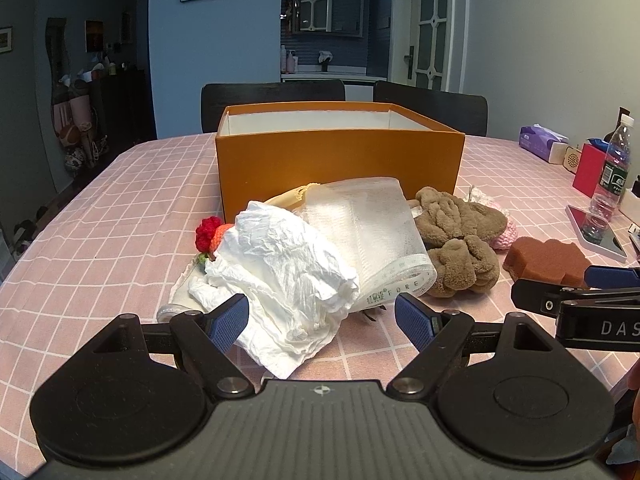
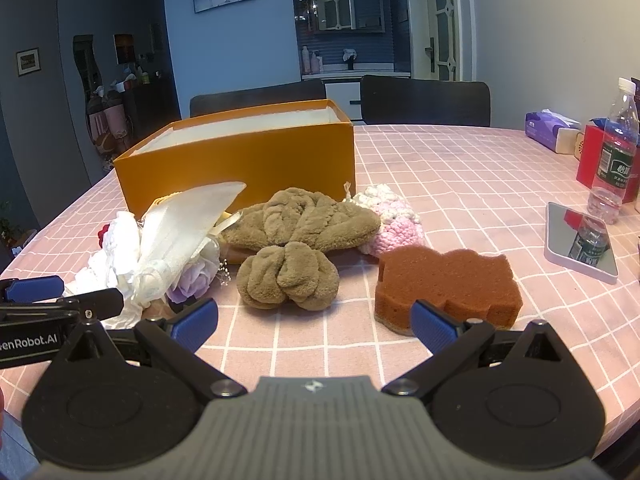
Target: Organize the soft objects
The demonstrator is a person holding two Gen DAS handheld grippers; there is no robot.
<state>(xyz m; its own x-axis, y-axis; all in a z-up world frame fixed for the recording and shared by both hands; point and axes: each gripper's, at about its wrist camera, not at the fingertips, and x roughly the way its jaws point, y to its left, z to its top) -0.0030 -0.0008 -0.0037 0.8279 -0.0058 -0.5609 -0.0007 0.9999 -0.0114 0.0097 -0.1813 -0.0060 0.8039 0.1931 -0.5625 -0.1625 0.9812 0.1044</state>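
An open orange box [image 1: 336, 160] [image 2: 240, 160] stands on the pink checked tablecloth. In front of it lies a heap of soft things: crumpled white tissue [image 1: 280, 264], a white gauze roll [image 1: 368, 232] [image 2: 180, 220], a red knitted flower [image 1: 208, 234], a brown plush towel [image 1: 456, 240] [image 2: 296, 240], a pink-white knitted piece [image 2: 396, 220] and a brown sponge [image 1: 548, 258] [image 2: 448, 284]. My left gripper [image 1: 322, 320] is open, its fingers either side of the tissue's near edge. My right gripper [image 2: 314, 322] is open and empty, just short of the towel and sponge.
At the right stand a water bottle [image 2: 616, 152], a mirror-like tray [image 2: 580, 240], a red box [image 2: 592, 160] and a purple tissue pack [image 2: 548, 128]. Two dark chairs [image 1: 272, 96] stand behind the table. The right gripper's finger [image 1: 576, 296] shows beside the sponge.
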